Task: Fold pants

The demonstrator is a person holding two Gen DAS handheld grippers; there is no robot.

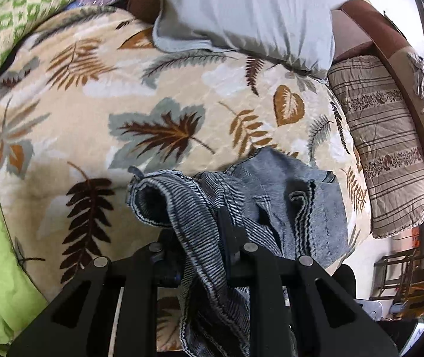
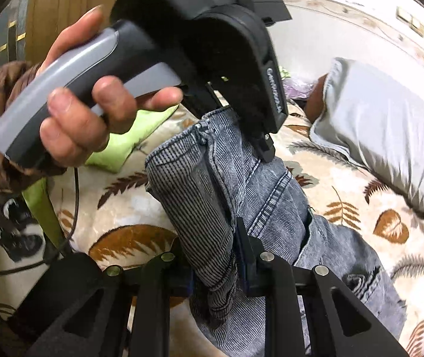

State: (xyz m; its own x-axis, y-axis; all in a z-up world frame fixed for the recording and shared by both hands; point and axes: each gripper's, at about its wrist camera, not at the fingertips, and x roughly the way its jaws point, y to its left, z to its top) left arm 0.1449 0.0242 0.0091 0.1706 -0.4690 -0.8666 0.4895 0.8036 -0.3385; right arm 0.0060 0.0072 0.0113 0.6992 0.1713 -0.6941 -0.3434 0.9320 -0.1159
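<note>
**Both grippers clamped on jeans above the bedspread**

A leaf-print bedspread [image 1: 99,113] fills both views, with a pale grey pillow [image 1: 241,12] at its far edge. Grey-blue jeans [image 2: 212,184] hang bunched above the bedspread. The left gripper [image 1: 200,238] pinches their ribbed hem; the right gripper [image 2: 212,255] grips a fold. A hand [image 2: 87,113] holds the left gripper's handle.

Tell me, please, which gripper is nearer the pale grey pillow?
Left. The left gripper clamps the blue denim jeans closer to the pillow; the right gripper grips them farther back.
</note>
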